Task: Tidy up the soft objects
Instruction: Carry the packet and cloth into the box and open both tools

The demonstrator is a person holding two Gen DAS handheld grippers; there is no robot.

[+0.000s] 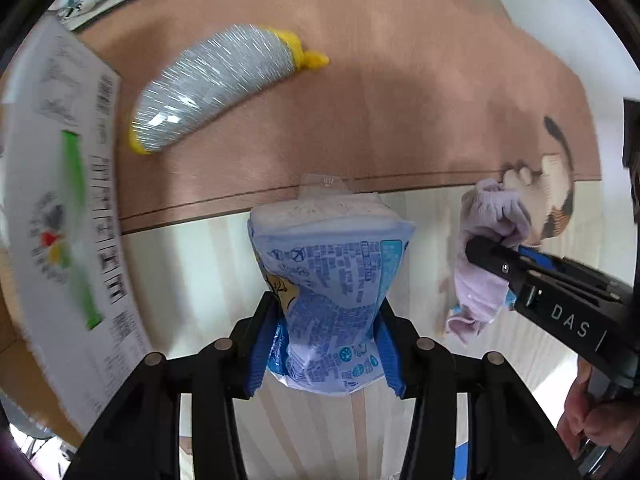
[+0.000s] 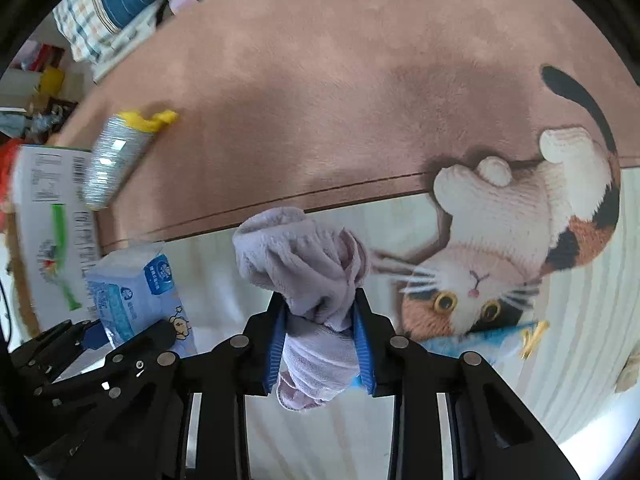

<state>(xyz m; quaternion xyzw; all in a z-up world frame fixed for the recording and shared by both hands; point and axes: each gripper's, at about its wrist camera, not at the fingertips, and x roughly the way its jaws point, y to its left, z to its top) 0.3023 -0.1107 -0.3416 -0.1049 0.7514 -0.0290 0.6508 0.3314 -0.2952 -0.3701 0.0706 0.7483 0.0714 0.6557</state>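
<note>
My left gripper point(image 1: 328, 312) is shut on a blue and white tissue pack point(image 1: 332, 272), squeezing its middle and holding it above the rug. My right gripper point(image 2: 318, 320) is shut on a bunched lilac cloth point(image 2: 308, 264), held up off the rug. In the left wrist view the right gripper point(image 1: 492, 252) and the lilac cloth point(image 1: 488, 224) show at the right. In the right wrist view the tissue pack point(image 2: 132, 296) and the left gripper point(image 2: 100, 336) show at the lower left. A grey plush with yellow ends point(image 1: 216, 84) lies on the pink rug; it also shows in the right wrist view point(image 2: 116, 156).
A white cardboard box point(image 1: 60, 200) with printed barcodes stands at the left; it also shows in the right wrist view point(image 2: 52, 208). The rug point(image 1: 400, 100) is pink with a cream striped part and a calico cat picture point(image 2: 520, 240). Bags and clutter point(image 2: 108, 8) lie beyond its far edge.
</note>
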